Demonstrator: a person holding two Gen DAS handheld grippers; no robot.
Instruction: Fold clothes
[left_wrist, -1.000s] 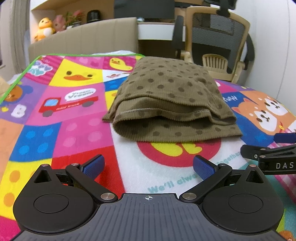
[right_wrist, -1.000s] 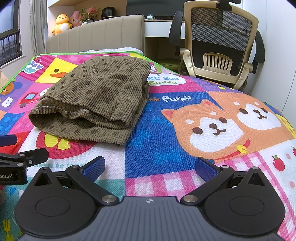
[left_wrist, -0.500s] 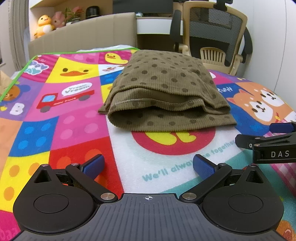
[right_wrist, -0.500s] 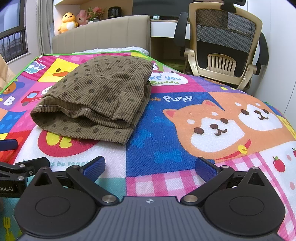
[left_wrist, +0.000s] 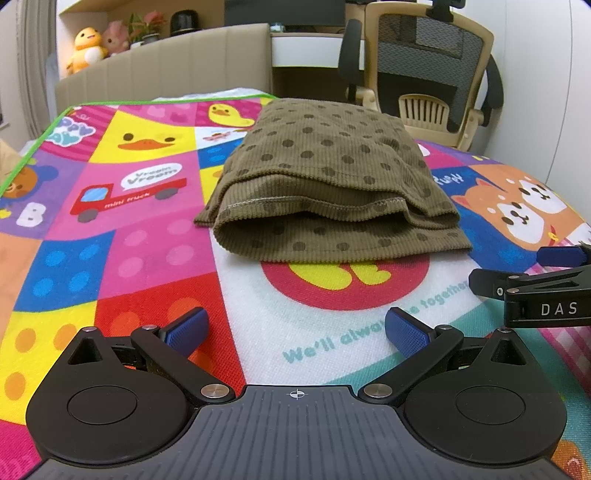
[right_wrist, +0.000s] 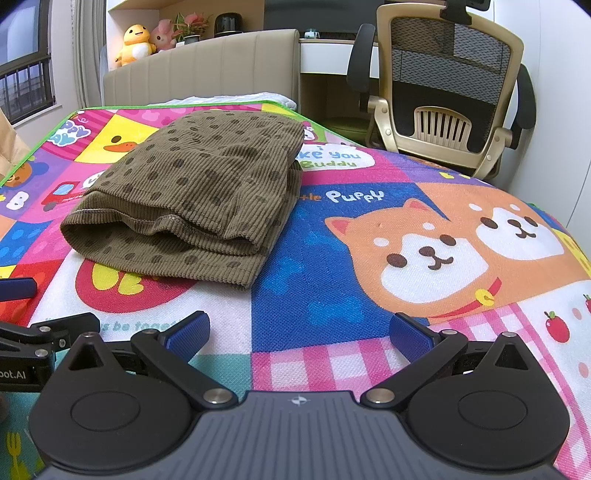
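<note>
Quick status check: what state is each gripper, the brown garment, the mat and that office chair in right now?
left gripper: open, empty, clear of the cloth.
right gripper: open, empty, clear of the cloth.
brown dotted garment: folded in layers, lying on the mat.
play mat: spread flat.
office chair: unoccupied, beyond the mat.

The folded garment (left_wrist: 332, 192) is showing a ribbed, corduroy-like olive cloth, matt, with darker dots and a stitched hem. The play mat (left_wrist: 155, 258) under it is looking like a finely woven, slightly rough printed fabric. The left gripper (left_wrist: 295, 328) and right gripper (right_wrist: 299, 332) are wearing matt black plastic with shiny metal pivot pins, and their blue pads (left_wrist: 186, 329) are looking rubbery and textured. Far off, the chair (right_wrist: 447, 85) is showing black mesh in a glossy beige plastic frame, and the headboard (left_wrist: 166, 70) is looking padded and smooth.
</note>
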